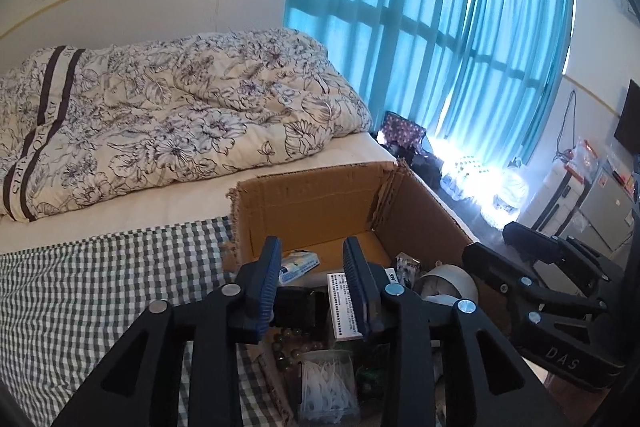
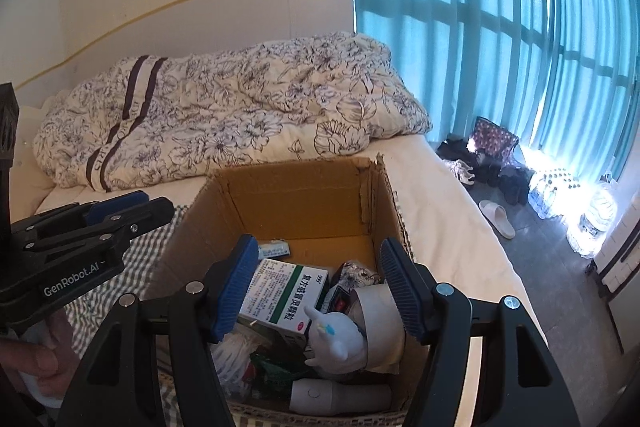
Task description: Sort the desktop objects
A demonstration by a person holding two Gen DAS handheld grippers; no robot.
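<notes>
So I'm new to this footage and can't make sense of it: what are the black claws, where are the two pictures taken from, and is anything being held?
The black claws are two-finger grippers that a person holds, one in each hand, with no robot arm involved. Each picture comes from a fisheye camera on one gripper, looking along its fingers. The left gripper and the right gripper both hover open over a cardboard box on a bed, holding nothing. In the box lie a green-and-white medicine box, a roll of tape, a white figurine and other small items. A floral quilt lies behind.

The right hand-held gripper (image 2: 320, 287) hangs spread over a cardboard box (image 2: 304, 195) of sundries on the bed (image 2: 440, 195).
</notes>
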